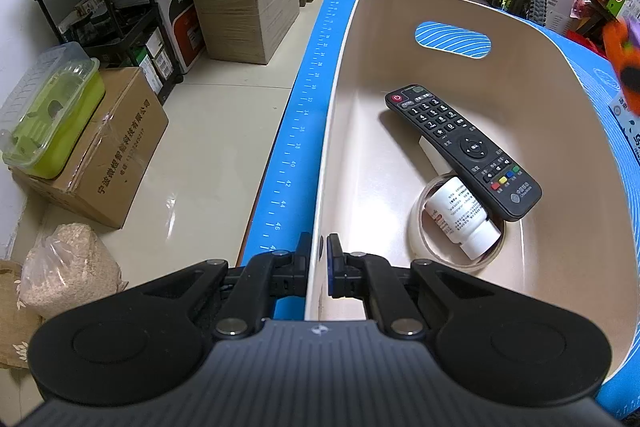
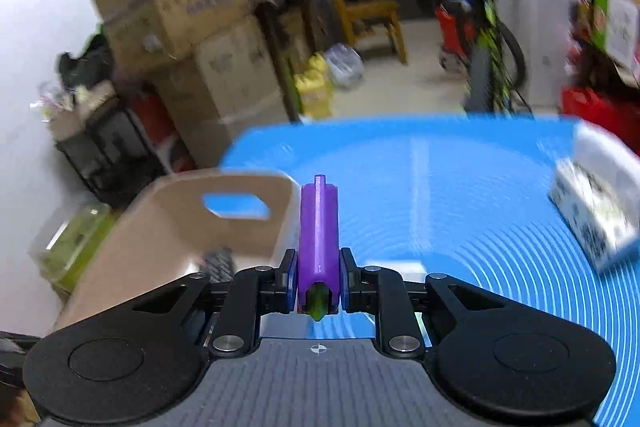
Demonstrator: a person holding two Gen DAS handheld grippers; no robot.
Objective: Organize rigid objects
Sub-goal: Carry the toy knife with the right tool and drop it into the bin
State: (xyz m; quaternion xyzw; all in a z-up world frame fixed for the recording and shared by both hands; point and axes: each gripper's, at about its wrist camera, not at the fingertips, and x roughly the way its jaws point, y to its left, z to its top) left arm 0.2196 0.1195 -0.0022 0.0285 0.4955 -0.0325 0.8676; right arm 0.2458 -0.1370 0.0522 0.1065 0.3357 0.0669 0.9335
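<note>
Bin point(image 2: 168, 227) lies left of the right gripper point(image 2: 319, 281), which pinches a purple toy point(image 2: 319, 227) lengthwise, pointing far (left gripper point(image 1: 319, 267) clamps the bin's rim).

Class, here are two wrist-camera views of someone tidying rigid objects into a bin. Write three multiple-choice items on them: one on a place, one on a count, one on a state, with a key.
1. Where does the remote control lie?
A. on the floor
B. inside the beige bin, leaning on the tape roll
C. on the blue mat, outside the bin

2. How many things are visible in the bin?
A. one
B. three
C. five

3. What is the state of the right gripper?
A. shut on the purple toy
B. open and empty
C. shut on a white box

Key:
1 B, the left wrist view shows it within the bin walls, one end propped on the roll.
2 B, remote, tape roll and white bottle.
3 A, both fingers press the toy's sides.
</note>
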